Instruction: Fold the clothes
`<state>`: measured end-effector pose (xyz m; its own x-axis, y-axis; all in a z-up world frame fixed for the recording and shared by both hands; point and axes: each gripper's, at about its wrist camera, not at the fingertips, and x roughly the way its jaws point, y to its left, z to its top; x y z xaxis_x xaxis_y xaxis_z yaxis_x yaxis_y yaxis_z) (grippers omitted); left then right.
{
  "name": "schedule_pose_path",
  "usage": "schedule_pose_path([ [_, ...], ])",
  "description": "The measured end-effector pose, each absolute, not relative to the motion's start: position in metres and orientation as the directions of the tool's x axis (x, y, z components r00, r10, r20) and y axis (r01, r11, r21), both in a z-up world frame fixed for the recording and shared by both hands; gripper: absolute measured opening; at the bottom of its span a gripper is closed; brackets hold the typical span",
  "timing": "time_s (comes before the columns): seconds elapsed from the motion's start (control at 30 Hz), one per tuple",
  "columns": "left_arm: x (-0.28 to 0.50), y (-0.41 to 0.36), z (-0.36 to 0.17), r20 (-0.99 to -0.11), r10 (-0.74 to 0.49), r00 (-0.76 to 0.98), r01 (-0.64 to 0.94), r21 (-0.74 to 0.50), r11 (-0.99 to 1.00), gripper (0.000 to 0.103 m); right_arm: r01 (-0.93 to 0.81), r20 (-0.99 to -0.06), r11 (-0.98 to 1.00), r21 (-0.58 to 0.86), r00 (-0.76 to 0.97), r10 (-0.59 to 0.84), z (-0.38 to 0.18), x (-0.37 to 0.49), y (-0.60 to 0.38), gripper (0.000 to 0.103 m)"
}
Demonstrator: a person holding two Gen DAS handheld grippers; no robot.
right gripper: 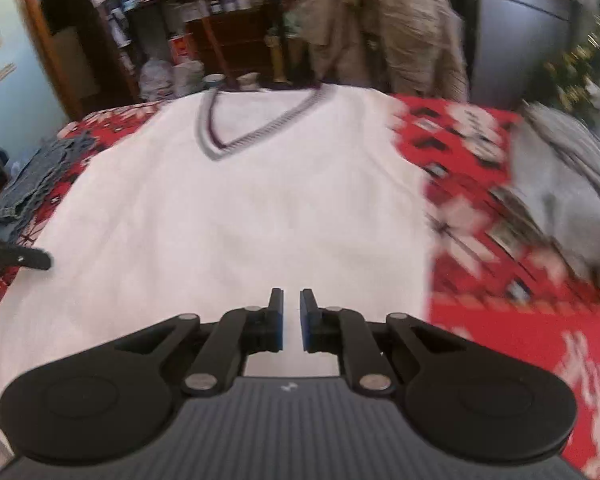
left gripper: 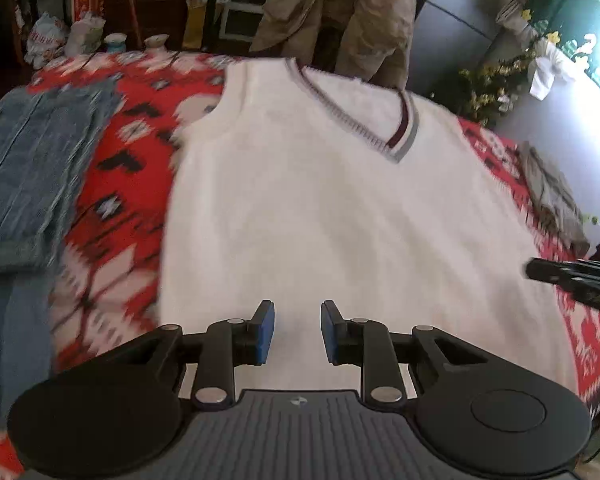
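Red patterned cloth [left gripper: 140,92] covers the bed under me, and behind it the room is crowded with shelves and a tan coat [left gripper: 340,12] hanging at the far edge.

From my left gripper [left gripper: 297,332], I look down on a white sleeveless sweater [left gripper: 320,208] spread flat across the cloth, its grey and maroon V-neck [left gripper: 396,136] pointing toward me from the far side. My left fingers stand a modest way apart, with only bare white knit showing in the gap; nothing is pinched between the blue pads [left gripper: 265,334]. I cannot tell whether they touch the fabric. Folded jeans [left gripper: 36,168] lie on the cloth to the left of the sweater, apart from it. A crumpled grey garment [left gripper: 552,196] sits at the right edge. The dark tip of my other gripper comes in at the far right, near the sweater's right side.

From my right gripper [right gripper: 291,322], the same sweater [right gripper: 240,208] fills the middle, neckline [right gripper: 220,148] away from me. My right fingers are narrow, only a thin slit between the pads [right gripper: 306,326], and nothing is caught in it. The grey garment [right gripper: 568,184] lies heaped on the cloth [right gripper: 480,160] to the right, and the jeans [right gripper: 32,188] sit at the left edge. My left gripper's tip [right gripper: 20,258] pokes in low on the left, over the sweater's edge.
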<state>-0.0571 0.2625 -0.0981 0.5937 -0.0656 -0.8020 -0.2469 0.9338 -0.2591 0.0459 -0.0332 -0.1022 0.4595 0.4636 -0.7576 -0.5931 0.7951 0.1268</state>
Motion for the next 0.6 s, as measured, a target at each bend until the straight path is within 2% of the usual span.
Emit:
schedule_pose_path([
  [0.27, 0.072, 0.269, -0.09, -0.755, -0.086, 0.65, -0.226, -0.299, 0.927, 0.024, -0.652, -0.708, 0.755, 0.061, 0.505, 0.494, -0.092, 0.123, 0.079, 0.011],
  [0.43, 0.166, 0.293, -0.104, -0.738, -0.187, 0.648, -0.207, -0.407, 0.89, 0.025, -0.621, -0.713, 0.77, 0.148, 0.473, 0.518, -0.101, 0.201, 0.118, 0.01],
  [0.53, 0.205, 0.307, -0.118, -0.747, -0.225, 0.625, -0.21, -0.438, 0.874, 0.024, -0.609, -0.717, 0.766, 0.204, 0.441, 0.541, -0.113, 0.245, 0.129, 0.008],
  [0.6, 0.221, 0.313, -0.125, -0.75, -0.219, 0.625, -0.205, -0.428, 0.88, 0.024, -0.615, -0.722, 0.765, 0.191, 0.439, 0.534, -0.12, 0.265, 0.138, 0.008],
])
